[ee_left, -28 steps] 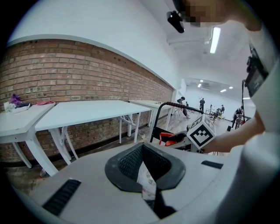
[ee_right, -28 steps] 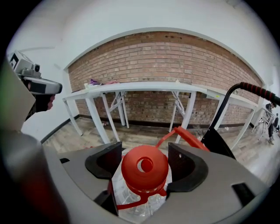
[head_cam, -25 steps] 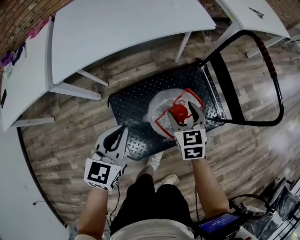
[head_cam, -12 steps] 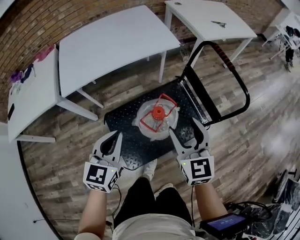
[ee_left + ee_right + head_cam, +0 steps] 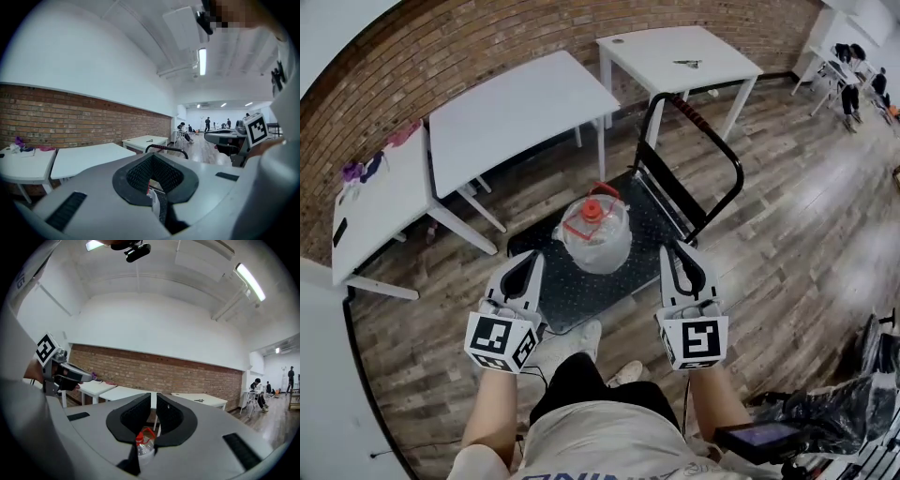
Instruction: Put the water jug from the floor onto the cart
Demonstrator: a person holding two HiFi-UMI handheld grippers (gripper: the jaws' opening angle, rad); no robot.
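Observation:
The clear water jug (image 5: pixel 595 242) with a red cap and red handle stands upright on the black cart deck (image 5: pixel 572 298). Neither gripper touches it. My left gripper (image 5: pixel 530 258) hangs to the jug's near left, its jaws shut and empty. To the near right, my right gripper (image 5: pixel 684 251) has its jaws closing to a narrow slit, with nothing between them. In the right gripper view the jug (image 5: pixel 143 442) shows low, beyond the right gripper (image 5: pixel 153 398). The left gripper (image 5: pixel 153 157) in its own view hides most of the cart.
The cart's black push handle (image 5: pixel 705 141) with a red grip rises behind the jug. White tables (image 5: pixel 511 112) stand along the brick wall, another table (image 5: pixel 680 47) at the back right. The person's shoes (image 5: pixel 581 339) are near the deck's front edge. People sit far right.
Both grippers rose and drew back from the jug, which stays on the cart. The right gripper's wide jaws left the red handle and narrowed to a slit.

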